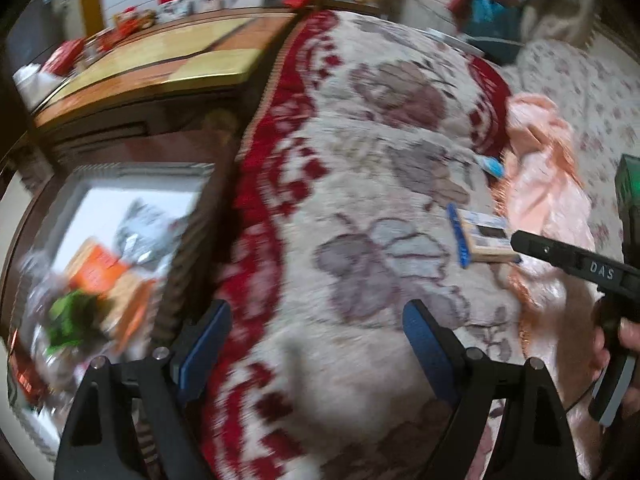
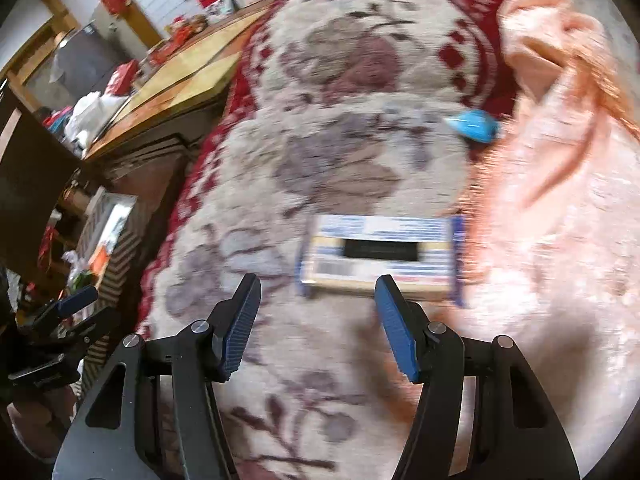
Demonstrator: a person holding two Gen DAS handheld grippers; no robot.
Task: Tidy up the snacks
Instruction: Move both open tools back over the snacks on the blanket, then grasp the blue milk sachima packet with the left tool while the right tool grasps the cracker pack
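Right gripper (image 2: 318,324) hangs over the flowered blanket (image 2: 320,168), jaws spread wide, nothing between the blue pads (image 2: 394,328). Just ahead of its tips lies the snack box (image 2: 380,254), flat on the blanket, white and blue with a dark window, its right end touching the pink cloth (image 2: 560,220) bunched along the blanket's right edge. Further up that edge sits a small blue object (image 2: 476,124), too blurred to name. Over on the other side, the left gripper (image 1: 316,344) is also wide, pads (image 1: 424,344) empty, hovering above the blanket's red-patterned left border. Off that left edge and lower down stands an open container (image 1: 132,170) with a pale inside, holding a jumble of packets: orange (image 1: 100,268), green (image 1: 72,312), grey (image 1: 144,232). Beyond it a wooden table (image 1: 168,60) runs along the blanket's far left corner, red items crowded at its far end.
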